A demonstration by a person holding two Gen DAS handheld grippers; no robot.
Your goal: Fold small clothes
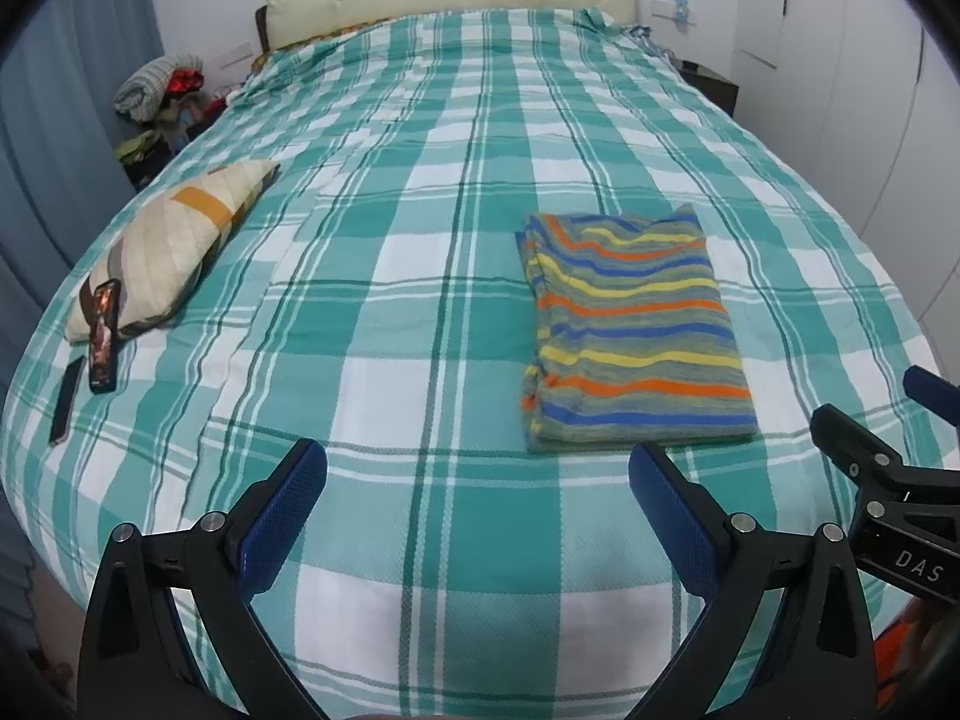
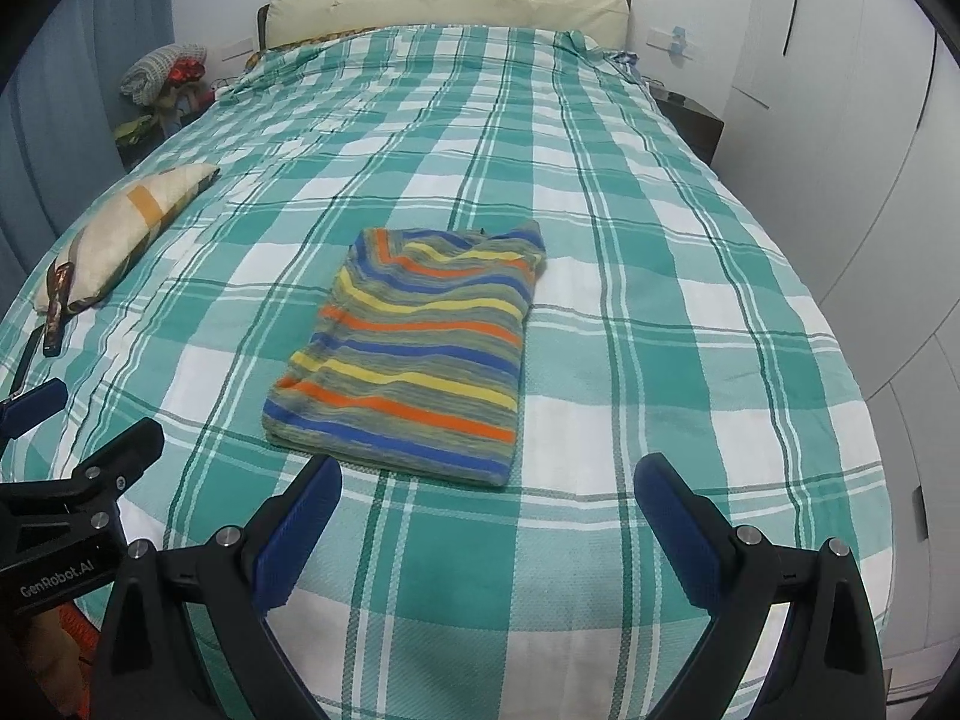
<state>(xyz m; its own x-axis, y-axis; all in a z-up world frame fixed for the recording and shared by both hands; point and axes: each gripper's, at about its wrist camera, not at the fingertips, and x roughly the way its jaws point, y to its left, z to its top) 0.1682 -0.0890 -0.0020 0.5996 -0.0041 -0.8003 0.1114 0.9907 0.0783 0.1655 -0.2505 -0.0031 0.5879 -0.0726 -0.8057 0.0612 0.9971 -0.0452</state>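
Note:
A small striped garment (image 1: 636, 330) in grey, blue, orange and yellow lies folded into a flat rectangle on the green-and-white checked bed cover (image 1: 420, 252). In the right wrist view the same striped garment (image 2: 414, 354) sits just ahead and slightly left of centre. My left gripper (image 1: 477, 480) stands open over the bed's near end, to the lower left of the garment, with nothing between its blue pads. My right gripper (image 2: 489, 495) is open too, just short of the garment's near edge and empty. Each gripper shows at the edge of the other's view.
A beige patterned pillow (image 1: 174, 246) lies at the bed's left side, with a phone (image 1: 103, 336) leaning on it and a dark flat item (image 1: 65, 402) beside it. A clothes pile (image 1: 162, 90) sits beyond the bed's left. White wardrobe doors (image 2: 870, 138) line the right.

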